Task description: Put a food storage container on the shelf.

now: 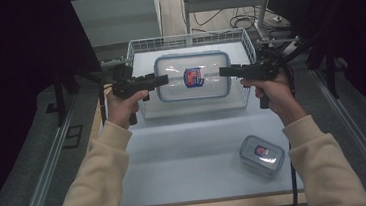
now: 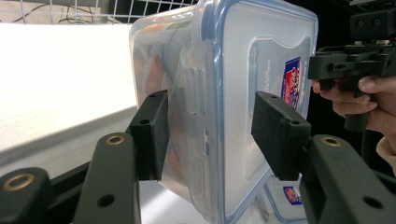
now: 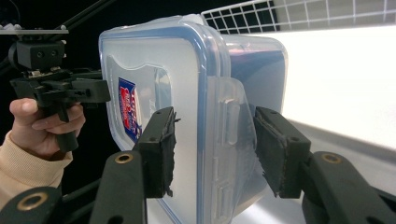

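A large clear container (image 1: 192, 76) with a blue-sealed lid and a red-and-blue label is held level over the white wire basket (image 1: 138, 45). My left gripper (image 1: 163, 78) clamps its left end, my right gripper (image 1: 223, 71) its right end. In the left gripper view the container (image 2: 233, 70) sits between the left gripper's (image 2: 210, 126) pads, one under the body and one on the lid. The right gripper view shows the same hold on the container (image 3: 154, 60) by the right gripper (image 3: 217, 144). Each view also shows the other hand's gripper farther off.
A small clear container (image 1: 262, 154) with the same kind of lid rests on the white table (image 1: 175, 149) at the front right. The basket stands at the back middle. Metal rails and dark curtains flank the table.
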